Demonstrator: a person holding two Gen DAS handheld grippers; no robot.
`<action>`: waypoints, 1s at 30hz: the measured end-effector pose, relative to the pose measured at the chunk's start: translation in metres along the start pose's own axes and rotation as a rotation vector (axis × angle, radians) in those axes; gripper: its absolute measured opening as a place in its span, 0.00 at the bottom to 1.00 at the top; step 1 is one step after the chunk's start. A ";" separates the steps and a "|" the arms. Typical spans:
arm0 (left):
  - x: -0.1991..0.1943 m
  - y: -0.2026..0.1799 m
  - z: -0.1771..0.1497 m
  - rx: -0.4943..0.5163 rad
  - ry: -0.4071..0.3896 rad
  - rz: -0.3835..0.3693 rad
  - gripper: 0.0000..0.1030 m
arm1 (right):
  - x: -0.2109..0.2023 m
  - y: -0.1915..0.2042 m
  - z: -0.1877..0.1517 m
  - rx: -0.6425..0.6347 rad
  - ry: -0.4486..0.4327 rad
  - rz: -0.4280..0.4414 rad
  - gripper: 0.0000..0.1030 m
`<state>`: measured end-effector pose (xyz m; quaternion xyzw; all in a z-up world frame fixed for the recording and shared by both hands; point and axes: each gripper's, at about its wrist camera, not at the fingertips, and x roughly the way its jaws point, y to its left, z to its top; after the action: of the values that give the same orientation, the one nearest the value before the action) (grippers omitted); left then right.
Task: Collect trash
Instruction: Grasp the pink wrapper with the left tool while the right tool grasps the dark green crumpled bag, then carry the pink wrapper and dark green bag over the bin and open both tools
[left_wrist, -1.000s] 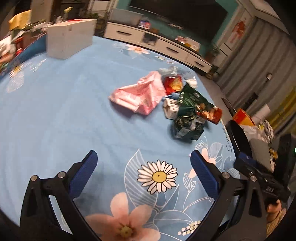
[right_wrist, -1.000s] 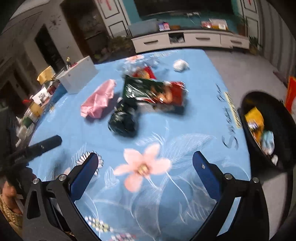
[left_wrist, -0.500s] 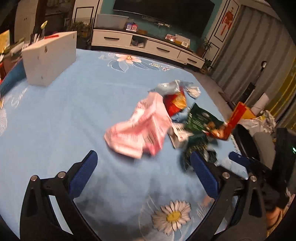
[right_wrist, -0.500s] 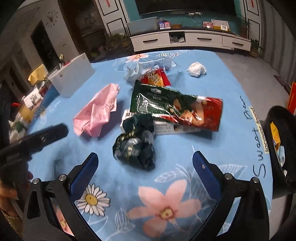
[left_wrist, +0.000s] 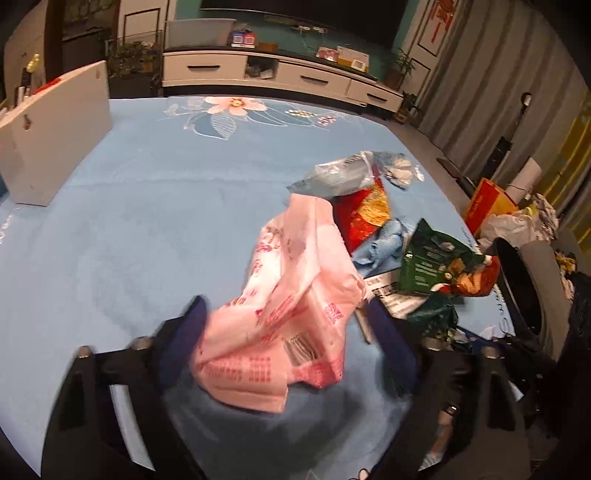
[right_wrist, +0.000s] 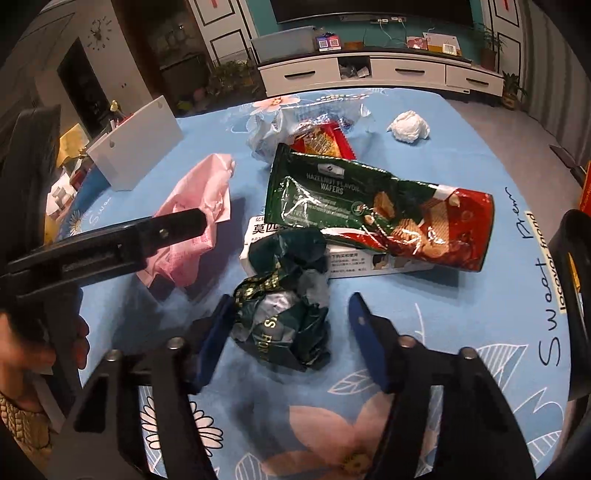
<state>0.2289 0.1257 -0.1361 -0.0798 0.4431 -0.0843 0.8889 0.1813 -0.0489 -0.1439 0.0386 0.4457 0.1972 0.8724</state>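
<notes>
Now, change: both grippers have dropped from well short of the trash onto it.
Left gripper (left_wrist: 288, 332): jaws closing around crumpled pink plastic bag (left_wrist: 291, 306), lying on the desk.
Right gripper (right_wrist: 288, 325): jaws closing, crumpled dark-green foil wrapper (right_wrist: 284, 310) between them, right pad still apart.
Meaning: two pickups beginning; black bin (left_wrist: 524, 291) waits to the right.

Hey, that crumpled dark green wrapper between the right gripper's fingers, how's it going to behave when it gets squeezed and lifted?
The crumpled dark green wrapper looks like thin foil film, so it will probably squash rather than resist as the right gripper closes around it. It is likely very light. Its glossy creases suggest it may slip, and a loose flap could snag the white box behind it.
</notes>
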 end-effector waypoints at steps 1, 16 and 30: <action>0.000 0.000 0.000 0.001 -0.002 -0.001 0.59 | 0.000 0.001 0.000 -0.006 0.002 0.000 0.49; -0.042 -0.013 -0.034 -0.014 -0.048 -0.064 0.13 | -0.039 0.003 -0.008 -0.052 -0.064 0.067 0.43; -0.088 -0.070 -0.075 0.044 -0.043 -0.171 0.13 | -0.111 -0.052 -0.034 0.054 -0.149 0.031 0.43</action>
<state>0.1112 0.0719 -0.0972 -0.0995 0.4136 -0.1676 0.8893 0.1127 -0.1426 -0.0927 0.0836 0.3841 0.1951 0.8985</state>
